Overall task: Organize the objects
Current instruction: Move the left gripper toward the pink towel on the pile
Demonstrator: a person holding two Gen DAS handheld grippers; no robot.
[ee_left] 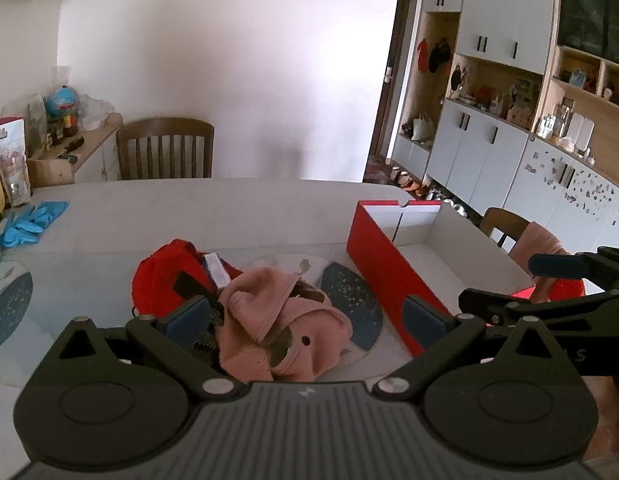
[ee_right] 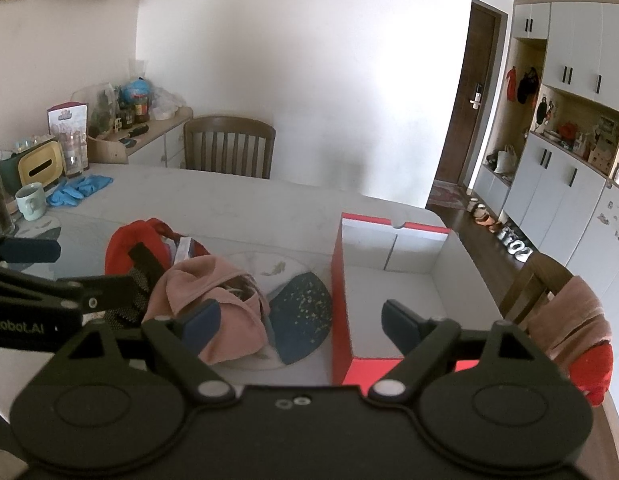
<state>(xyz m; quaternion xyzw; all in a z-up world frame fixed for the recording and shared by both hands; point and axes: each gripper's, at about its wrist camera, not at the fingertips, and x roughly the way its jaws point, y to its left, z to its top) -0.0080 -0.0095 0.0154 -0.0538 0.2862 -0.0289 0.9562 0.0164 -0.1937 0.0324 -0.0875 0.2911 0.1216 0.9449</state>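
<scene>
White tabletop [ee_left: 249, 208] carries the work items; a wooden chair [ee_left: 165, 148] stands at its far edge against a plain wall. Left gripper [ee_left: 307, 312]: fingers spread to full width, nothing clamped. A crumpled pink cloth [ee_left: 277, 320] lies between the fingers, with a red garment [ee_left: 165, 272] touching it at 10 o'clock. Neither pad presses the fabric. A red box [ee_left: 389, 276], open-topped with white interior, sits on the table at 2 o'clock from the cloth pile. Right gripper [ee_right: 305, 320]: fingers wide apart, empty, straddling the near left wall of the red box [ee_right: 343, 300]. Blue gloves [ee_right: 79, 190] lie at 10 o'clock, beside a mug [ee_right: 29, 200].
</scene>
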